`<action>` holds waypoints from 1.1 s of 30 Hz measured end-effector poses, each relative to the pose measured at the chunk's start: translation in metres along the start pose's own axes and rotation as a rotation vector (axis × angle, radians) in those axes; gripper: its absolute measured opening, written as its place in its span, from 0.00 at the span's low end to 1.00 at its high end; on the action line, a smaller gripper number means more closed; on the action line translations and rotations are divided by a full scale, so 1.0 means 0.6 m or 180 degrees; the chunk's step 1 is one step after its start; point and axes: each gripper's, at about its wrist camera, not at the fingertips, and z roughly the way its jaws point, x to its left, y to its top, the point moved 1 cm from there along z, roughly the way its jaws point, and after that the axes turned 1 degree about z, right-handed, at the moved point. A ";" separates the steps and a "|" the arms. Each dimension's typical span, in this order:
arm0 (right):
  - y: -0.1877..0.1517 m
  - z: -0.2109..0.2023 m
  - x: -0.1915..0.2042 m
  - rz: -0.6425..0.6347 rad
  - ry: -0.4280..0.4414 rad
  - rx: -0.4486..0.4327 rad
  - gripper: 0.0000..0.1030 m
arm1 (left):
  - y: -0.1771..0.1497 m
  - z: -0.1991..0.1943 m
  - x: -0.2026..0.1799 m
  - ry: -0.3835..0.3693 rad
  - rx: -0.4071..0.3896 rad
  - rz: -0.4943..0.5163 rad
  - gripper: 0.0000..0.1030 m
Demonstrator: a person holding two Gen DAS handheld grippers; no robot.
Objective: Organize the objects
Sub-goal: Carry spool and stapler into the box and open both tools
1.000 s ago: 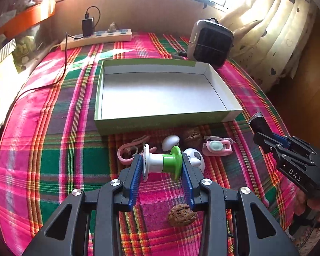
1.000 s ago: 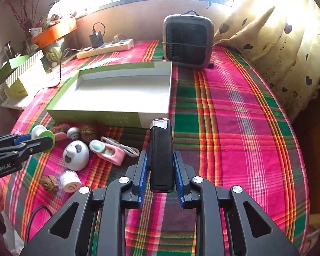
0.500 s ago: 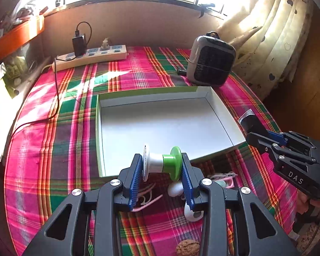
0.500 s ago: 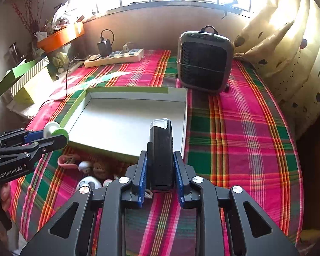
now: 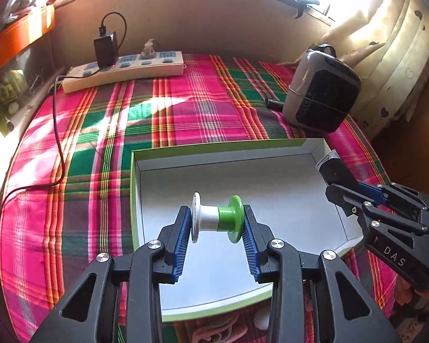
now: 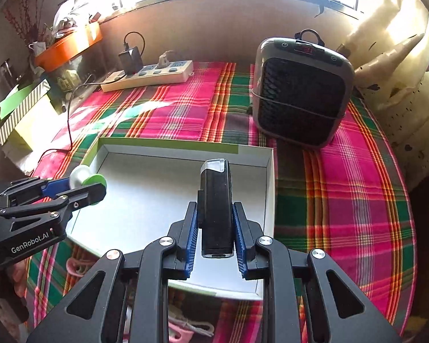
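Left fingers clamp spool crosswise | right fingers clamp black device lengthwise

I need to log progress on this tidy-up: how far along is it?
Nothing lies in the green-edged box yet. In hand: the left tongs grip a white-and-green spool and the right tongs grip a black lighter-like device, both over the box. Left: release both, then fetch the pink items in front of the box.
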 end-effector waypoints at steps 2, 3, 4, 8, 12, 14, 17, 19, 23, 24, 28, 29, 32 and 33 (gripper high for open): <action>0.006 0.019 0.001 -0.0005 -0.0020 0.0050 0.23 | 0.007 0.010 0.003 0.0049 -0.0004 0.0006 0.32; 0.008 0.027 0.001 0.0002 -0.0024 0.0071 0.23 | 0.010 0.015 0.004 0.0069 -0.0009 0.0017 0.32; 0.010 0.036 0.001 0.0003 -0.0040 0.0092 0.23 | 0.012 0.020 0.006 0.0067 0.0010 0.0001 0.32; 0.014 0.063 -0.002 0.0034 -0.0060 0.0152 0.23 | 0.015 0.038 0.011 0.0081 0.0060 -0.0018 0.32; 0.018 0.075 0.002 -0.0044 -0.0126 0.0146 0.23 | 0.018 0.056 0.017 0.0104 0.0107 -0.0043 0.32; 0.018 0.079 0.001 -0.0032 -0.0141 0.0163 0.23 | 0.019 0.061 0.018 0.0115 0.0102 -0.0054 0.32; 0.020 0.085 0.000 -0.0035 -0.0169 0.0160 0.23 | 0.017 0.070 0.018 0.0128 0.0133 -0.0042 0.32; 0.021 0.087 0.001 -0.0050 -0.0164 0.0160 0.23 | 0.016 0.071 0.018 0.0180 0.0108 -0.0014 0.32; 0.021 0.095 0.002 -0.0056 -0.0175 0.0180 0.23 | 0.018 0.072 0.017 0.0212 0.0099 0.0006 0.32; 0.021 0.097 0.002 -0.0057 -0.0179 0.0183 0.23 | 0.019 0.073 0.016 0.0226 0.0099 0.0019 0.32; 0.022 0.099 0.002 -0.0058 -0.0195 0.0162 0.23 | 0.019 0.074 0.017 0.0237 0.0091 0.0021 0.32; 0.023 0.099 0.002 -0.0054 -0.0194 0.0157 0.23 | 0.018 0.074 0.015 0.0243 0.0087 0.0023 0.32; 0.024 0.102 0.001 -0.0039 -0.0190 0.0159 0.23 | 0.017 0.075 0.010 0.0286 0.0074 0.0066 0.32; 0.024 0.102 0.000 -0.0030 -0.0187 0.0154 0.23 | 0.017 0.076 0.010 0.0294 0.0072 0.0077 0.32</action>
